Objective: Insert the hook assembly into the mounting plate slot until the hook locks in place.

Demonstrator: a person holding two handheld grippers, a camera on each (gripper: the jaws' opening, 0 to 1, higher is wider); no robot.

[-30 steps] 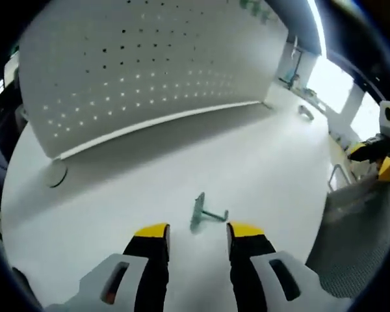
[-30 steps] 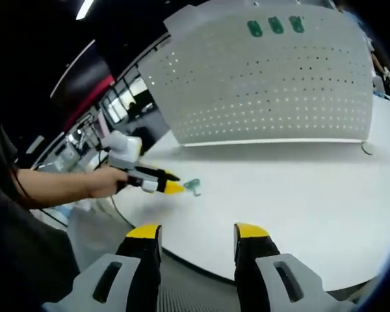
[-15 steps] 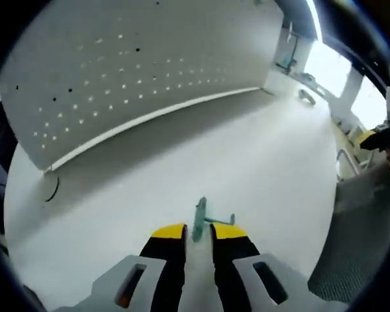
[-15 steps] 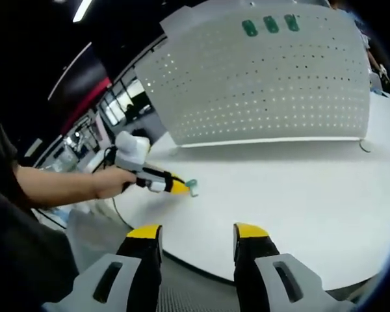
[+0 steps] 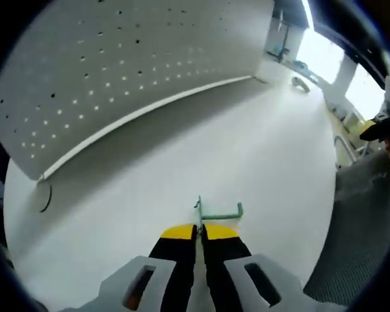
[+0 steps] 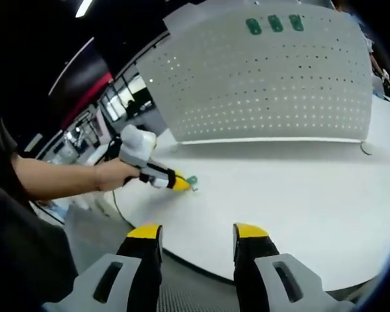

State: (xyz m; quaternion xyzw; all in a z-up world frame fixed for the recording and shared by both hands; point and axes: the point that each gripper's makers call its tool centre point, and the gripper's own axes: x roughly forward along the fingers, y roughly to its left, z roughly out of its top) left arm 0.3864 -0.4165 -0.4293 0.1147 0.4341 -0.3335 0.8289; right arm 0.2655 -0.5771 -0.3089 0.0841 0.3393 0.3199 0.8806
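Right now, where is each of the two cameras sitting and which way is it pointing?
Left gripper view: rides the left gripper, low over the white table, facing the pegboard; its yellow-tipped fingers are shut on the green hook.
Right gripper view: rides the right gripper at the table's edge, fingers apart, facing the pegboard; the person's hand and forearm show.
Shared: table, pegboard, hook, left gripper.

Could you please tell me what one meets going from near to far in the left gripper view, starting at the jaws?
Left gripper, shut on the green hook → bare white table → perforated white panel standing at the back.
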